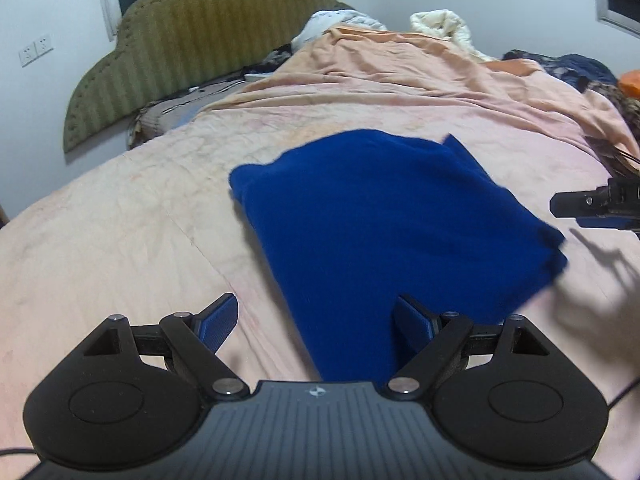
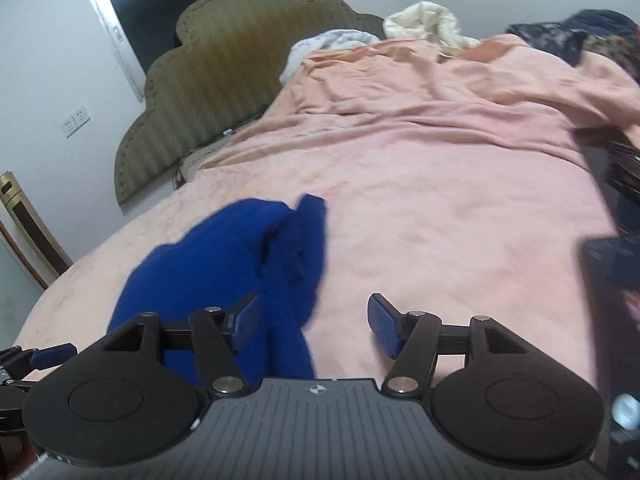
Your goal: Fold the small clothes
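The left gripper [image 1: 316,320] stood wide open, the blue cloth [image 1: 392,216] just ahead. The right gripper [image 2: 314,320] was open too, gripping nothing, the cloth's edge between its jaws.

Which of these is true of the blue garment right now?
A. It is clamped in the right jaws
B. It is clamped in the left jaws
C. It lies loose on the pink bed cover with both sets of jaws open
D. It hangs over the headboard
C: the blue garment rests on the pink bed cover, and both the left gripper and the right gripper have jaws standing apart, pressing on nothing.
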Demonstrator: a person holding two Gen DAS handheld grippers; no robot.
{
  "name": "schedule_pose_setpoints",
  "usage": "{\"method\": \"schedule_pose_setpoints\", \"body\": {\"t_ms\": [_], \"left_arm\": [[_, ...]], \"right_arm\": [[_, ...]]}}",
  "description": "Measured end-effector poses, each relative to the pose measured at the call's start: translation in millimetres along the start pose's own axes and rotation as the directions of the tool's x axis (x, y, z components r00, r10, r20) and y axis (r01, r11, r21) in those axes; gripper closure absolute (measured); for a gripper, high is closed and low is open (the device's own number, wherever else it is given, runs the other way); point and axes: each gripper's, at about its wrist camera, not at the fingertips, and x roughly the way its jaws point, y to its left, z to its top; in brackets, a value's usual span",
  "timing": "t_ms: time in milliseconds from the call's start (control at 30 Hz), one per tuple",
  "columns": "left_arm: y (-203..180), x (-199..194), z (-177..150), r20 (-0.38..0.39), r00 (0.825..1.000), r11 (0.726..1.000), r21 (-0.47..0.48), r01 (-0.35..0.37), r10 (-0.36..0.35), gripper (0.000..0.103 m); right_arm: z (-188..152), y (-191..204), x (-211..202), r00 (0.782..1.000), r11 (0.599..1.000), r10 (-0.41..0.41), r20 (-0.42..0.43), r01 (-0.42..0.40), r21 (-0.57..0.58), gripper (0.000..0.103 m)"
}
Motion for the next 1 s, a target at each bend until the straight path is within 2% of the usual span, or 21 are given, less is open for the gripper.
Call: {"method": "schedule_pose_setpoints", "body": {"t_ms": [133, 233, 267, 300, 367, 500, 600, 633, 700, 767, 833, 933, 1000], "left_arm": [[-10, -6, -14, 0.009, 1.0, 0.998, 0.065, 0.016, -0.016, 0.017], [-19, -6, -19, 0.011, 1.0, 0.992, 0.126, -0.025, 0.024, 0.017], [-20, -5, -20, 0.014, 0.999, 0.99, 0.136, -0.039, 0.038, 0.017], [-19, -5, -21, 0.015, 0.998, 0.989, 0.137, -0.058, 0.057, 0.017], [-13, -7, -22, 0.025, 0.995, 0.988, 0.119, -0.097, 0.095, 0.017], [10, -11, -23, -0.003, 0.995, 0.994, 0.049, -0.101, 0.101, 0.017], [20, -12, -16, -0.019, 0.999, 0.999, -0.033, -0.041, 0.04, 0.016], [20, -11, -12, -0.018, 1.0, 0.998, -0.057, -0.024, 0.023, 0.017], [17, -8, -3, -0.012, 1.0, 0.995, -0.096, -0.012, 0.011, 0.016], [12, -1, 6, -0.018, 1.0, 0.992, -0.123, -0.019, 0.017, 0.016], [5, 8, 11, -0.038, 0.998, 0.989, -0.14, -0.051, 0.046, 0.016], [-2, 23, 11, -0.106, 0.989, 0.981, -0.155, -0.12, 0.104, 0.016], [-2, 27, 9, -0.127, 0.986, 0.977, -0.172, -0.127, 0.106, 0.016]], "right_arm": [[-4, -9, -5, 0.996, 0.996, 0.083, -0.04, -0.082, 0.024, 0.038], [-9, -2, 1, 0.991, 0.993, 0.115, -0.068, -0.116, 0.0, 0.044], [-11, 1, 5, 0.989, 0.992, 0.128, -0.074, -0.129, -0.01, 0.054], [-12, 4, 11, 0.988, 0.991, 0.133, -0.081, -0.135, -0.013, 0.068], [-16, 4, 18, 0.988, 0.994, 0.111, -0.104, -0.112, -0.001, 0.091], [-21, 4, 0, 0.989, 0.992, 0.123, -0.086, -0.124, -0.006, 0.094], [-25, 5, -5, 0.989, 0.994, 0.091, -0.115, -0.098, -0.055, 0.093], [-25, 6, -3, 0.989, 0.994, 0.073, -0.126, -0.082, -0.067, 0.091], [-21, 9, -4, 0.995, 0.997, 0.033, -0.095, -0.039, -0.069, 0.077], [-15, 22, -10, 0.999, 0.992, 0.017, -0.03, -0.021, -0.126, 0.077], [-11, 40, -9, 1.0, 0.979, 0.031, 0.0, -0.031, -0.201, 0.077], [-11, 55, 7, 0.996, 0.967, 0.075, -0.037, -0.082, -0.241, 0.069], [-15, 55, 23, 0.996, 0.969, 0.031, -0.078, -0.049, -0.241, 0.071]]}}
